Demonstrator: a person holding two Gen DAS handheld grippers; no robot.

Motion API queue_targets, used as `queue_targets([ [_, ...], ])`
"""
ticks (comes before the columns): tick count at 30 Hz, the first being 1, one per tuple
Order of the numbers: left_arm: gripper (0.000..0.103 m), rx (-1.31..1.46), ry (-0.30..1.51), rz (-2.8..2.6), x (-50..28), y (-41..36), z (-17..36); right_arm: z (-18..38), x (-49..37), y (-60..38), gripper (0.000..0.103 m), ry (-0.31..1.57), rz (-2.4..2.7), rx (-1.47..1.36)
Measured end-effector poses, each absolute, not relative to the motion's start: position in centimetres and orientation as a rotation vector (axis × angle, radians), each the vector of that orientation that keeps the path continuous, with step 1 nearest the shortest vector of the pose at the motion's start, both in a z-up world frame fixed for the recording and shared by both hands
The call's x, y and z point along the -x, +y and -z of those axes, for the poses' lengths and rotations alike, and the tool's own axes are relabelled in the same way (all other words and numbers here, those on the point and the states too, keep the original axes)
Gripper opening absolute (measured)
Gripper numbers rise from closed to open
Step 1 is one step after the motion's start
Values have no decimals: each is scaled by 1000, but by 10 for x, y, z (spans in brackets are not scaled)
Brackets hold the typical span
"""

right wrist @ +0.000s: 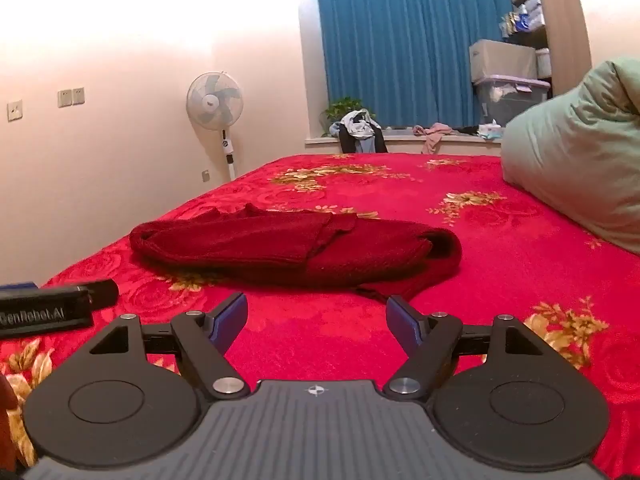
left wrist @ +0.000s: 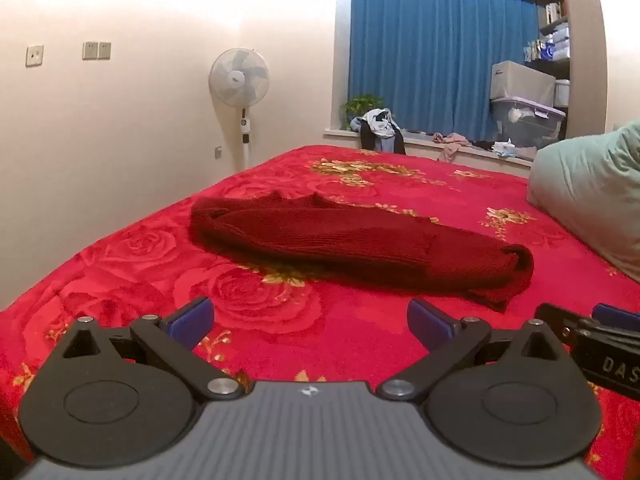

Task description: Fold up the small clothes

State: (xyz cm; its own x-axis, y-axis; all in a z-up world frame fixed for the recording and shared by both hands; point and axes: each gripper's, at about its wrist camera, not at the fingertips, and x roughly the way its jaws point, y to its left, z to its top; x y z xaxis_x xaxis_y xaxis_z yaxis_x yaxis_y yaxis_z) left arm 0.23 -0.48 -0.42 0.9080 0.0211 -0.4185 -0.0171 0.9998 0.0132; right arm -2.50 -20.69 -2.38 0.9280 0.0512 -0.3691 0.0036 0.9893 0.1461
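Both the left gripper (left wrist: 310, 322) and the right gripper (right wrist: 316, 322) hover with fingers spread wide, holding nothing. Just beyond them the dark red sweater (left wrist: 352, 246) lies on the bed (left wrist: 460, 196), long axis crosswise; its right end sits nearer the right gripper.

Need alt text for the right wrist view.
A dark red knit sweater lies folded on a red floral blanket, just ahead of the open, empty right gripper. A pale green pillow sits at right; the left gripper edges in at left.
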Motion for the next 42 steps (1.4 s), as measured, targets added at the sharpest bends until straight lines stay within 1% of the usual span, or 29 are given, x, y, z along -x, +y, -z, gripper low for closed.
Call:
queue_targets([
  [3,103,-39,436,-26,-6,-11,9,31,24,-205,78,391,-17,-154],
  [10,102,34,487,11,-9,-2,10,36,21,-197,77,423,-51,-143],
  [42,102,14,508,-2,-10,-9,14,34,18,-196,77,437,-69,-121],
])
